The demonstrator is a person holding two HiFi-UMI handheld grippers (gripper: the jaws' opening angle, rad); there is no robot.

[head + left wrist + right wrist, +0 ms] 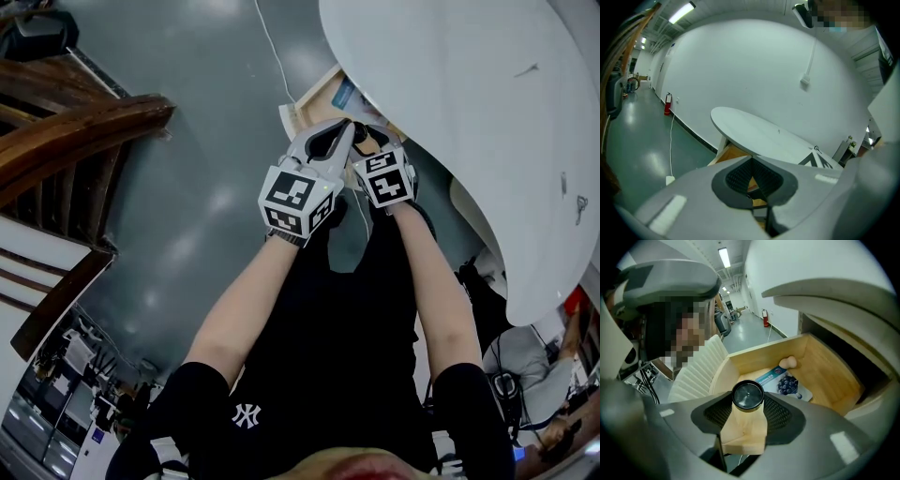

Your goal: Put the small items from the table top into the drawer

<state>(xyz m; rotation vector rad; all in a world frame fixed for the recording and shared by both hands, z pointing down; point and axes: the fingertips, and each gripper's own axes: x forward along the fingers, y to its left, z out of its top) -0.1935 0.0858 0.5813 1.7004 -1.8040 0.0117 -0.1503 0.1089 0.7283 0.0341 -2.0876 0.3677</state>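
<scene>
Your right gripper has one black-capped jar gripped between its fingers; one drawer holds one packet, one pale lump; left gripper fingers closed, empty.

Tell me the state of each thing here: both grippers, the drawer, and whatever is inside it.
Left gripper: shut, nothing between its jaws.
Right gripper: shut on the black-capped container.
Black-capped container: held between the jaws, not yet in the drawer.
Drawer: pulled open under the white table.
Blueberry packet: lying flat on the drawer floor.
Small beige item: lying in the drawer beside the packet.
</scene>
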